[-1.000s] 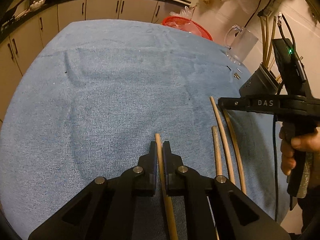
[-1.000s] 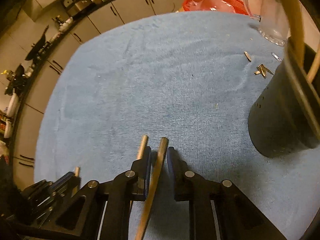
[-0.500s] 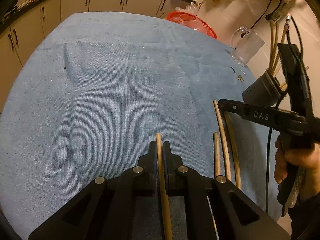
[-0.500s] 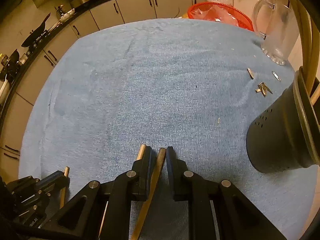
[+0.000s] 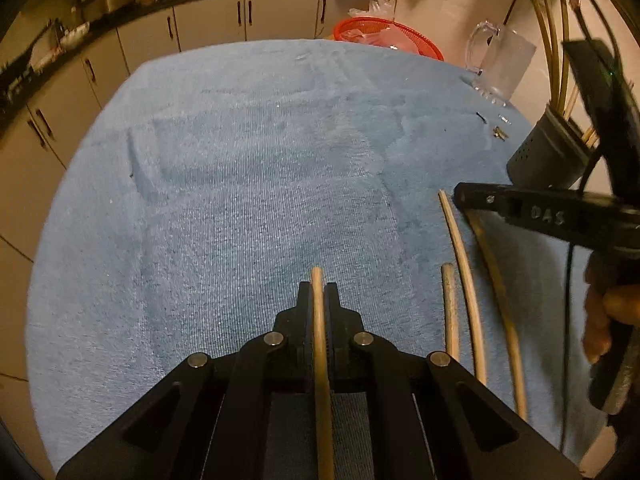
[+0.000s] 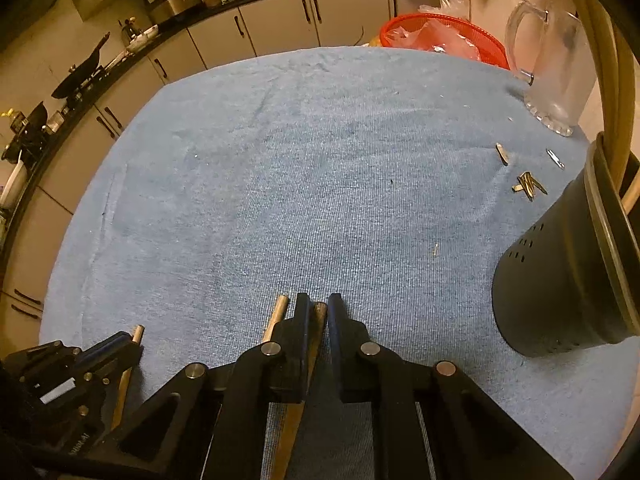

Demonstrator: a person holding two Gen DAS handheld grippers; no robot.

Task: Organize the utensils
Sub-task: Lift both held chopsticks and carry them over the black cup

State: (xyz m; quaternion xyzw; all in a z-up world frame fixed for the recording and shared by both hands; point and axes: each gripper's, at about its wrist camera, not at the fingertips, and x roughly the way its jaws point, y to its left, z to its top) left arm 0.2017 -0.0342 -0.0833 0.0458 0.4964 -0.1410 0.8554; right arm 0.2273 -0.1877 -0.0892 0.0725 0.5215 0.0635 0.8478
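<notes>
My left gripper (image 5: pixel 318 286) is shut on a wooden chopstick (image 5: pixel 319 320) whose tip pokes out past the jaws, just above the blue towel (image 5: pixel 248 184). My right gripper (image 6: pixel 318 300) is shut on another chopstick (image 6: pixel 316 328); it also shows in the left wrist view (image 5: pixel 464 196), to the right. More chopsticks (image 5: pixel 464 276) lie on the towel between the two grippers, one beside my right jaw (image 6: pixel 276 316). A black perforated utensil holder (image 6: pixel 560 280) stands at the right with several chopsticks upright in it.
A clear glass pitcher (image 6: pixel 556 64) and a red basket (image 6: pixel 436 36) stand at the towel's far right. Small metal bits (image 6: pixel 528 184) lie near the holder. Kitchen cabinets (image 5: pixel 208 28) run behind the table.
Both grippers have kept their chopsticks and risen and tilted a little, so both views now take in more of the far cabinets. The right gripper sits slightly farther from the holder.
</notes>
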